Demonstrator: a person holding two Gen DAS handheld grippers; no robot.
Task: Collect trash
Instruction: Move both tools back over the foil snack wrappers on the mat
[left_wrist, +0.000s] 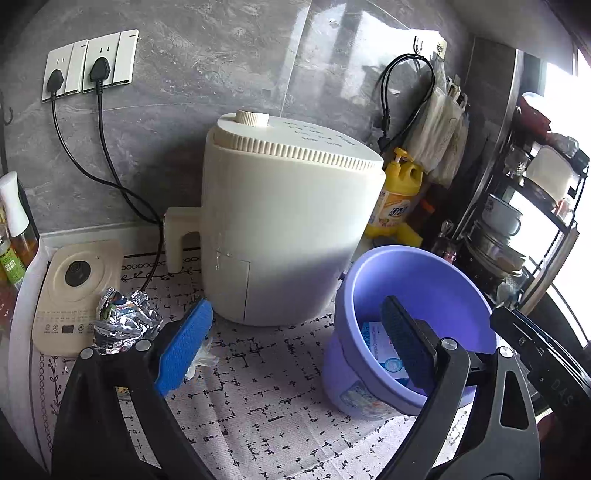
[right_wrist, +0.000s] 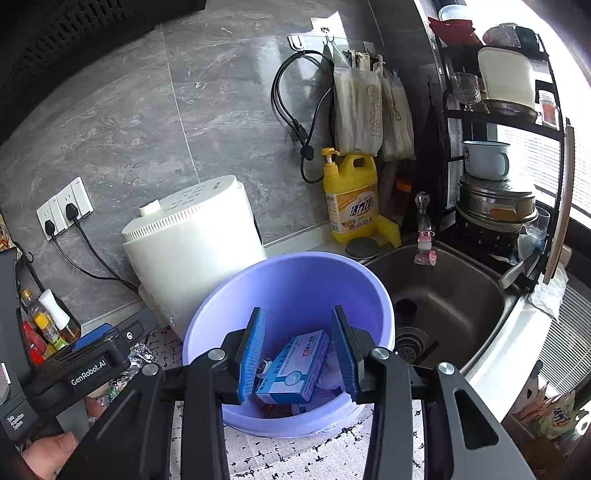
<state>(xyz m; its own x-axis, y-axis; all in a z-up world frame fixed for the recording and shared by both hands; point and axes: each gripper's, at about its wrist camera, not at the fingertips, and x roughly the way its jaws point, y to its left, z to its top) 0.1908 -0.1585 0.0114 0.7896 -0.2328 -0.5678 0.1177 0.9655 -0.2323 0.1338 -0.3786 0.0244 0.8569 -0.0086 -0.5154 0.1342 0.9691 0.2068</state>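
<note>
The bucket (right_wrist: 295, 280) is lilac all over. In it lies a box (right_wrist: 295, 369) of pale blue and white with blue print. The air fryer (left_wrist: 288, 229) at its 10 o'clock is cream, and the bottle (right_wrist: 351, 199) at its 1 o'clock is yellow with an orange-and-white label. The foil (left_wrist: 125, 321) is shiny silver with scraps of blue and green print. The counter (left_wrist: 266, 406) wears a white mat with black dashes. The wall (left_wrist: 207, 74) is grey, veined like marble. The sink (right_wrist: 443, 291) is dull brown-grey. Each hand-held gripper (right_wrist: 297, 354) is black with blue ribbed pads (left_wrist: 184, 347).
</note>
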